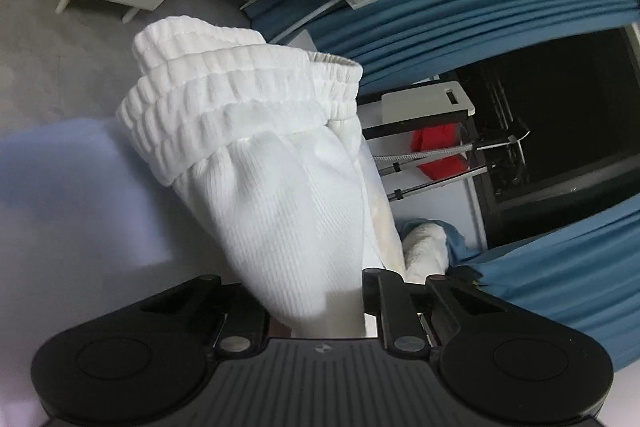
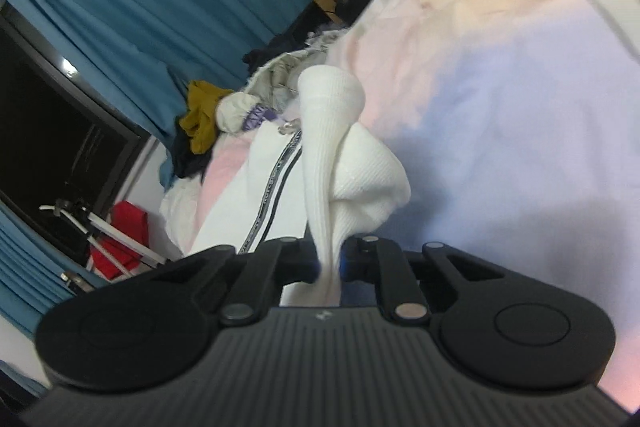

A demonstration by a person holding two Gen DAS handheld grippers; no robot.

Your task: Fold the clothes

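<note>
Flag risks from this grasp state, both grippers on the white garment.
1. The right gripper pinches only a thin twist of the white garment; it may slip out under tension.
2. The left gripper holds bunched fabric, with the waistband crumpled, so any fold may come out uneven.
3. The clothes pile lies close behind on the bed; the garment could snag it.

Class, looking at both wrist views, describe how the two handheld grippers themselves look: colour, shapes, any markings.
The left gripper and the right gripper look alike: matte black bodies with a ribbed central panel, a tiny logo, round discs on each side, angular linkage arms and silver pivot pins. No cables, hands or sleeves show.
</note>
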